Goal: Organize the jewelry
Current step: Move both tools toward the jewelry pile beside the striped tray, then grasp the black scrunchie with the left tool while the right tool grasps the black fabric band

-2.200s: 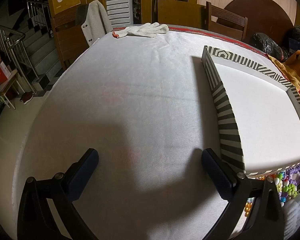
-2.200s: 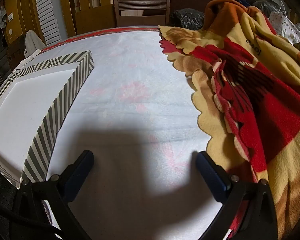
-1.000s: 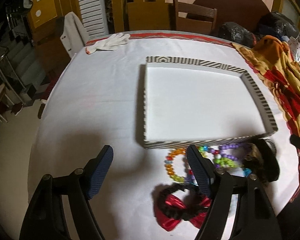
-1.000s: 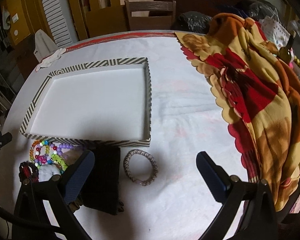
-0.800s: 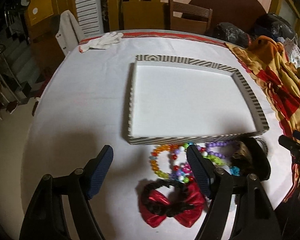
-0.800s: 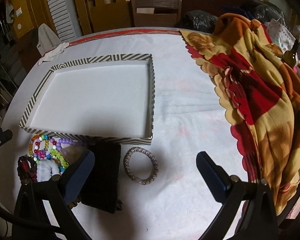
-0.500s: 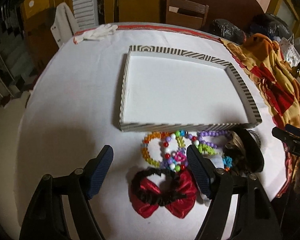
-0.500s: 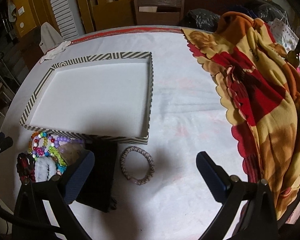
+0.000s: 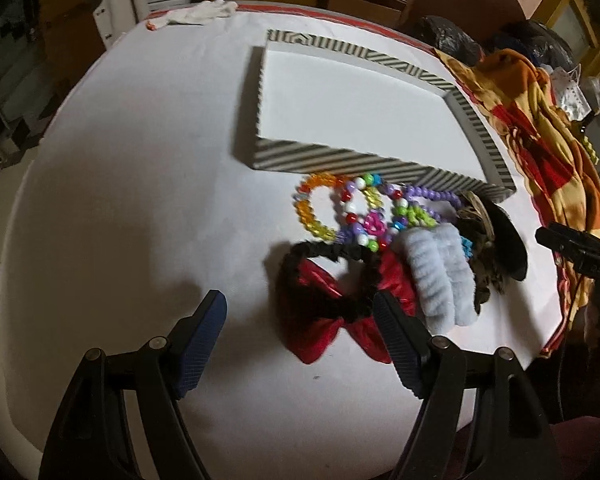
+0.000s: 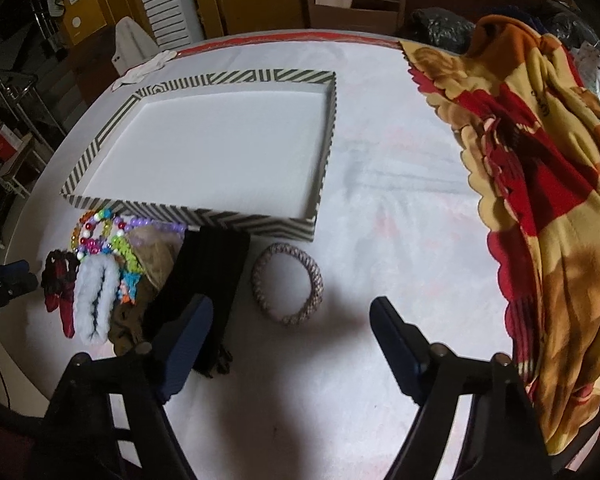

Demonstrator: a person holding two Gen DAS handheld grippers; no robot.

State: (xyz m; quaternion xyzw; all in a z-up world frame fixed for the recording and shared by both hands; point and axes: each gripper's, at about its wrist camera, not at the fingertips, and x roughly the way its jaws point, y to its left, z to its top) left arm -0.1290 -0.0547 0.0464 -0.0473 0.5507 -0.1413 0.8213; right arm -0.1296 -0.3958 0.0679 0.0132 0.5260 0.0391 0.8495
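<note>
A striped tray (image 9: 332,158) (image 10: 204,216) with a white bottom lies on the white table. In front of it is a heap: bead bracelets (image 9: 356,210) (image 10: 100,236), a red bow scrunchie (image 9: 320,300) (image 10: 58,280), a pale fluffy scrunchie (image 9: 440,276) (image 10: 96,296), a black item (image 10: 208,276) (image 9: 508,240), and a braided pink bangle (image 10: 288,284). My left gripper (image 9: 300,340) is open above the table, just in front of the red bow. My right gripper (image 10: 290,340) is open just in front of the bangle.
A red and yellow blanket (image 10: 540,184) (image 9: 540,120) covers the table's right side. A white glove (image 9: 200,14) (image 10: 144,68) lies at the far left edge. Wooden chairs (image 10: 352,0) stand behind the table.
Both grippers have pulled back and risen from low over the table, then tilted down toward the heap. The jewelry has come into view. Both have stayed open.
</note>
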